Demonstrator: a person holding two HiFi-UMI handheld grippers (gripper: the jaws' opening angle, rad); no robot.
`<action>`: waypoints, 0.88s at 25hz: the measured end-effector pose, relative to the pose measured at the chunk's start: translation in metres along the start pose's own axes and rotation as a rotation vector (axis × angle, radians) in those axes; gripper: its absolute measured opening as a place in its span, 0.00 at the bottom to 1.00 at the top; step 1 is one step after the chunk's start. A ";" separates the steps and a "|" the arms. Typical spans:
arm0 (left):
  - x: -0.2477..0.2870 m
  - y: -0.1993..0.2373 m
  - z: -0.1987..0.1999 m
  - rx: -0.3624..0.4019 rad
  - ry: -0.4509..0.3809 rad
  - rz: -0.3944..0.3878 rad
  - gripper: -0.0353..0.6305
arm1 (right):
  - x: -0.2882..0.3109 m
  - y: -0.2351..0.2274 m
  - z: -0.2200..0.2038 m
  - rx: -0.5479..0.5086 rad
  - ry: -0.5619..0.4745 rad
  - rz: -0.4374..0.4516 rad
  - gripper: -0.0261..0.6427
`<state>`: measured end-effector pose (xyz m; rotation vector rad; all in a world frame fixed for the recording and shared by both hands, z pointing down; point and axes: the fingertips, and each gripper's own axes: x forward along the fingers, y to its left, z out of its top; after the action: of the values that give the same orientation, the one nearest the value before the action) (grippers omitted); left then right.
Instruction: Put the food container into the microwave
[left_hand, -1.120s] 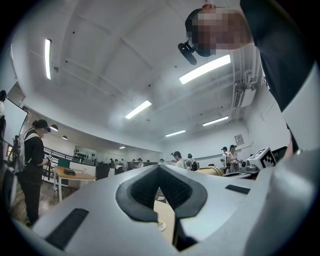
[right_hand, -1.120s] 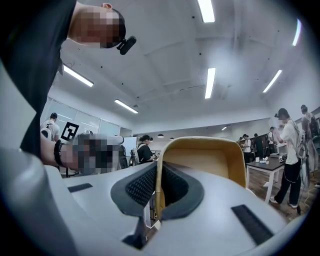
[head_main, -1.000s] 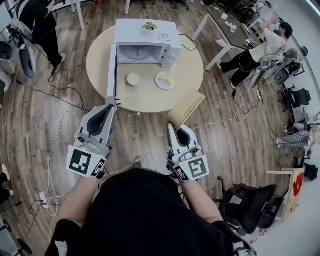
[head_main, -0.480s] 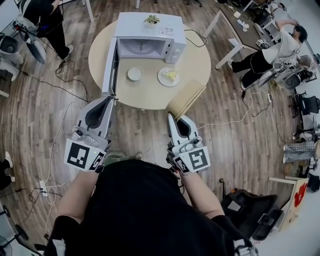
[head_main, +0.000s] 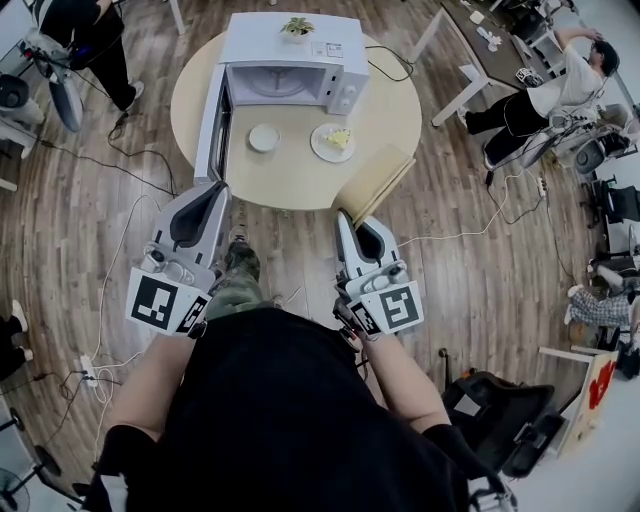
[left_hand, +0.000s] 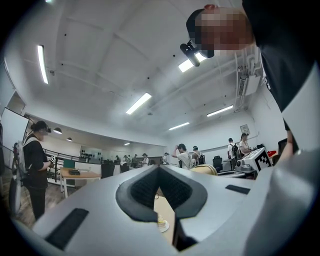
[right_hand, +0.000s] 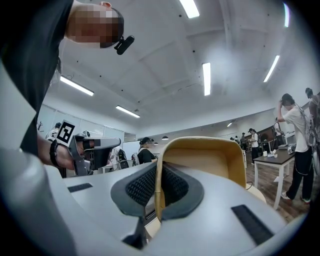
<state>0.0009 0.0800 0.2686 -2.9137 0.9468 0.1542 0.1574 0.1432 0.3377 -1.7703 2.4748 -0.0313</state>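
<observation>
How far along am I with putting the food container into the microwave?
Done: the microwave door stands open. In hand: nothing; the left gripper and right gripper have their fingers together, empty, short of the table. Left: pick up the white container beside the plate and set it inside.

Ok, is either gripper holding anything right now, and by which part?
Nothing is held. The left gripper and right gripper are both empty, jaws together, short of the table where the food container sits.
</observation>
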 end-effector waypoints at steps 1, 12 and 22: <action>0.003 0.000 0.000 0.002 -0.001 -0.007 0.08 | 0.000 -0.002 0.000 0.000 -0.002 -0.005 0.08; 0.037 0.014 0.000 0.022 -0.015 -0.037 0.08 | 0.016 -0.023 0.005 -0.049 -0.015 -0.028 0.08; 0.065 0.066 -0.008 0.016 -0.030 -0.020 0.08 | 0.073 -0.039 -0.006 -0.059 -0.001 -0.027 0.08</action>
<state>0.0147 -0.0118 0.2667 -2.8965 0.9091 0.1878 0.1703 0.0614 0.3421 -1.8266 2.4757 0.0413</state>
